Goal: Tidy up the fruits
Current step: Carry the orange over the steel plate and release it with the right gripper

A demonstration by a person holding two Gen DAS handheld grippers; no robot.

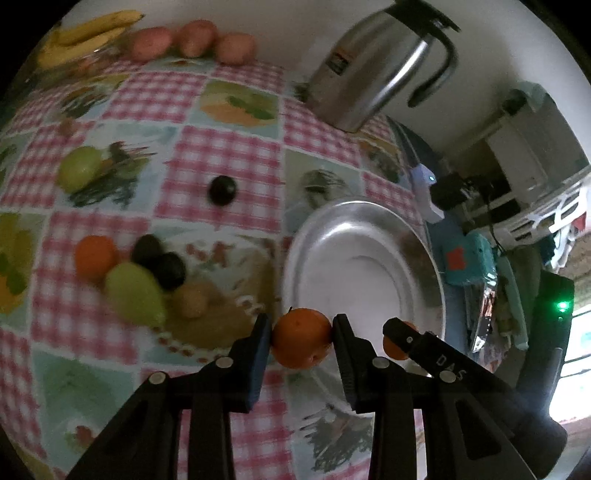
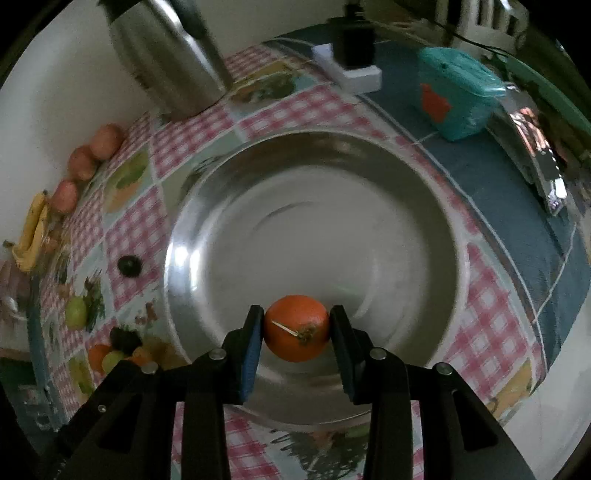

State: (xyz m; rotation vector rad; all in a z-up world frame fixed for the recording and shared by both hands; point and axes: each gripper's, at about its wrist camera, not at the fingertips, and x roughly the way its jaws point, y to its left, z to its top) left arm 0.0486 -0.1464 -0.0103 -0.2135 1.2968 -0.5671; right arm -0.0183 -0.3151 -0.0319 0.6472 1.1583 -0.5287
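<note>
My left gripper is shut on an orange, held over the near left rim of a wide steel bowl. Just to its right, one of my right gripper's fingers half hides a second orange. In the right wrist view my right gripper is shut on that orange, stem side up, above the bowl's bare inside. Loose on the checked tablecloth lie another orange, two green fruits, dark round fruits and a brownish one.
A steel thermos jug stands behind the bowl near the wall. Bananas and three reddish fruits line the far table edge. A teal pouch and a white charger block lie beyond the bowl on blue cloth.
</note>
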